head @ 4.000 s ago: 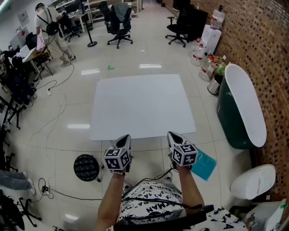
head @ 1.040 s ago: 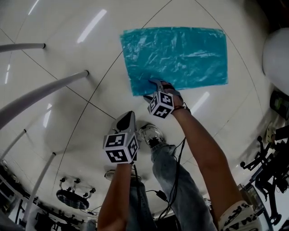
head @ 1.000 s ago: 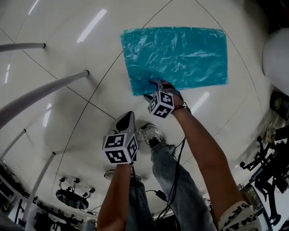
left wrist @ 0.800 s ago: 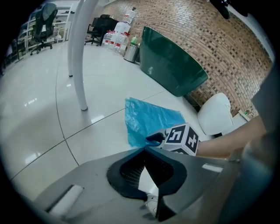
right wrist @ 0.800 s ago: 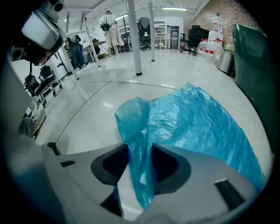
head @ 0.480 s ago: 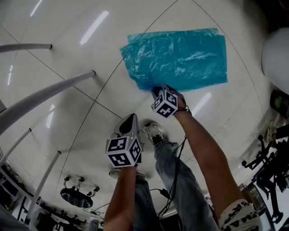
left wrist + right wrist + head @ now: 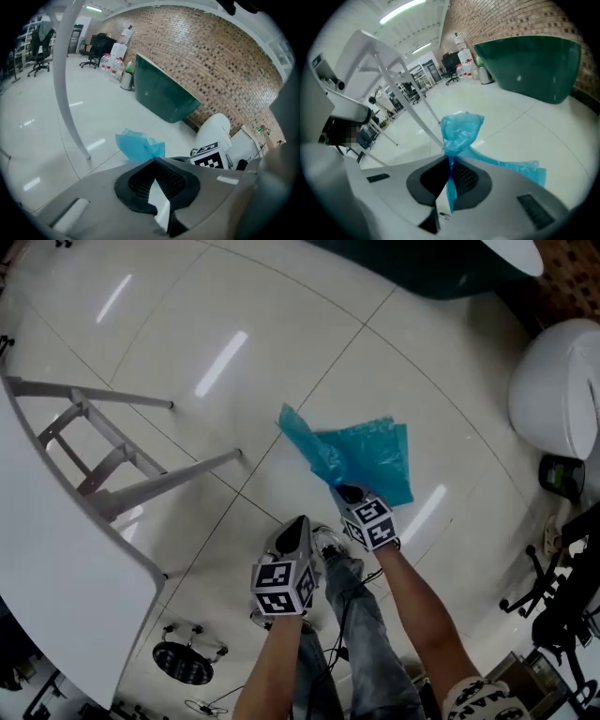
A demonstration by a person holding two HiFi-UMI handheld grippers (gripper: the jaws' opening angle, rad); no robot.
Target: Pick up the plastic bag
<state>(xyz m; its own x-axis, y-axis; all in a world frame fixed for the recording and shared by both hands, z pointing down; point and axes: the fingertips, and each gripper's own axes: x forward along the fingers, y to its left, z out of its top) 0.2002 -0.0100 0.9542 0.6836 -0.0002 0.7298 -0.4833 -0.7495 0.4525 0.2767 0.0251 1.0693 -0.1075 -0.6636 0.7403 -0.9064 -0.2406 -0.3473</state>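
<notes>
The blue plastic bag (image 7: 361, 454) hangs crumpled above the tiled floor, pinched at its near edge by my right gripper (image 7: 345, 491). In the right gripper view the jaws are shut on a fold of the bag (image 7: 459, 131), which bunches above the fingertips and trails off to the right. My left gripper (image 7: 298, 521) hovers to the left of the right one and nearer to me, its jaws shut with nothing between them. In the left gripper view the bag (image 7: 138, 144) shows just beyond the jaw tips, beside the right gripper's marker cube (image 7: 208, 157).
A white table (image 7: 56, 549) with slanted legs (image 7: 159, 479) fills the left side. A dark green tub (image 7: 422, 259) stands at the top, a white rounded object (image 7: 558, 381) at the right. A black stool base (image 7: 183, 662) and the person's legs are below.
The bag lay flat on the floor with the right gripper at its near edge. The jaws have closed on that edge and lifted the bag, which now hangs bunched. The head view has pulled back.
</notes>
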